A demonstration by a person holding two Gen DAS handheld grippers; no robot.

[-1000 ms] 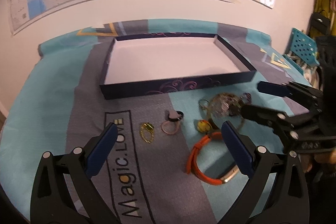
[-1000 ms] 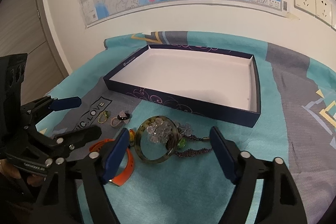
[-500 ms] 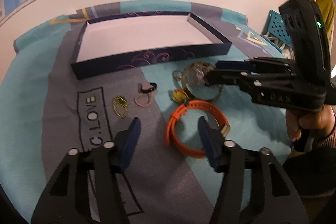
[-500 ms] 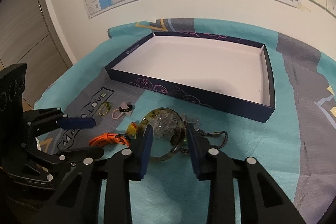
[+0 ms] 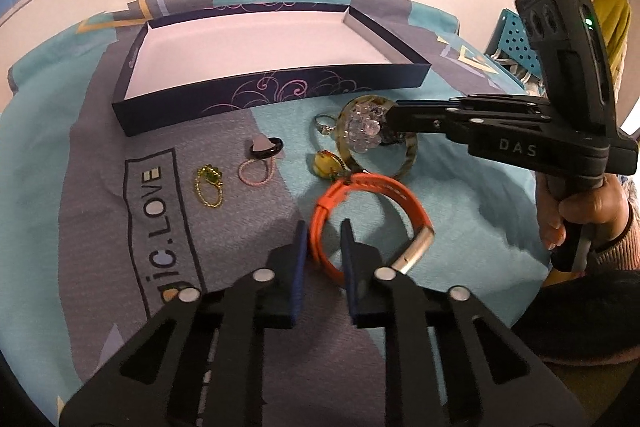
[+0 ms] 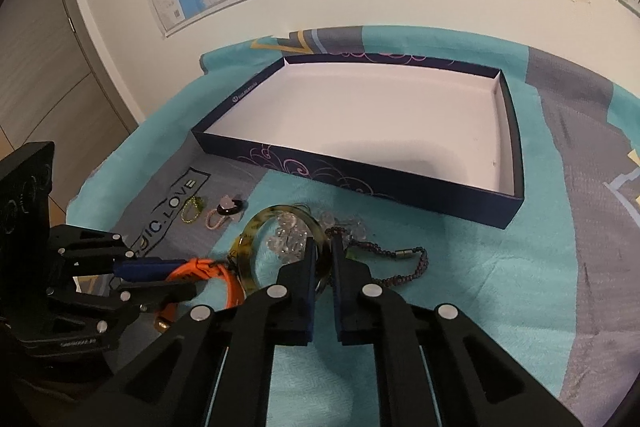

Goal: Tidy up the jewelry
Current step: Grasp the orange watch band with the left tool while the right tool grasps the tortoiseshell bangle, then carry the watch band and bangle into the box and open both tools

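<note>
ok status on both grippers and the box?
Left gripper shut on the orange band. Right gripper shut on the mottled bangle. Box holds nothing yet. Bead chain lies against the bangle, may drag.

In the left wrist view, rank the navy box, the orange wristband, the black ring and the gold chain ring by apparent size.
1. navy box
2. orange wristband, though it lies nearer the camera
3. gold chain ring
4. black ring, close to the chain ring
</note>
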